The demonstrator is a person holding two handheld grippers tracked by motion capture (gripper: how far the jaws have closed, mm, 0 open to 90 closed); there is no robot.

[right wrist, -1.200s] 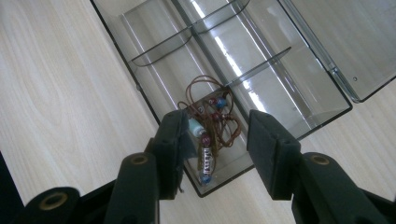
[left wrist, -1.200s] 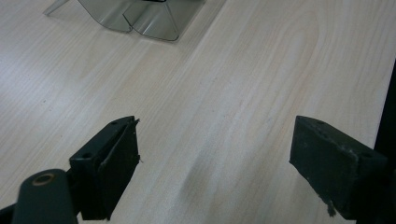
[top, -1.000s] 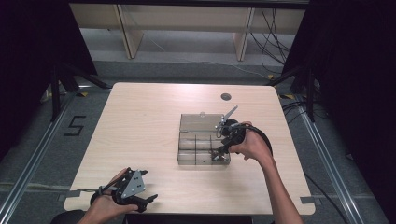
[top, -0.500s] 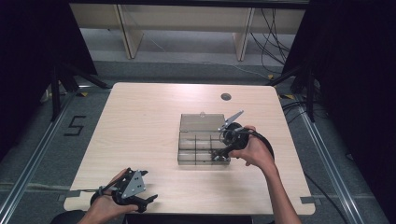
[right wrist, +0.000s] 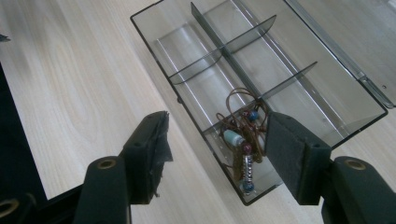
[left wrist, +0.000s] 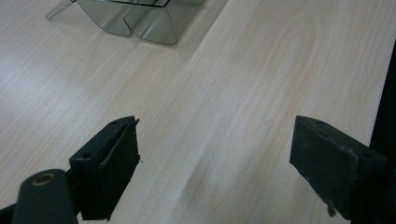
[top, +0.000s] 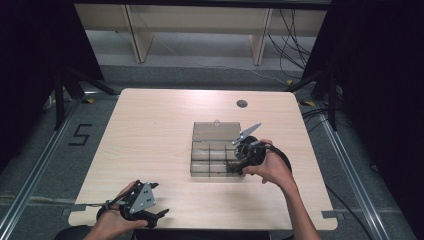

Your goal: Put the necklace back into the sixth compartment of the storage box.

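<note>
A smoky clear compartment box [top: 200, 150] lies open at the middle of the table, its lid [top: 216, 131] folded flat behind it. A brown cord strung with beads [right wrist: 243, 142] lies bunched in the box's [right wrist: 196, 88] nearest end compartment. My right gripper [top: 234, 169] [right wrist: 217, 140] hovers over that corner. Its jaws have just been opening and stand apart, with the cord below them close to the right pad [right wrist: 287, 154], not pinched. My left gripper [top: 159, 215] [left wrist: 215, 168] rests near the table's front left edge, open and empty, with the box [left wrist: 140, 18] far ahead.
The pale wooden table [top: 150, 130] has a round cable hole [top: 242, 103] at the back right. Wooden shelf legs and cables stand on the floor behind. The table's front edge runs right by the left gripper.
The right gripper's jaws have spread wider over the box's near right corner, and the hand has drawn slightly toward the person. The left gripper has not moved.
</note>
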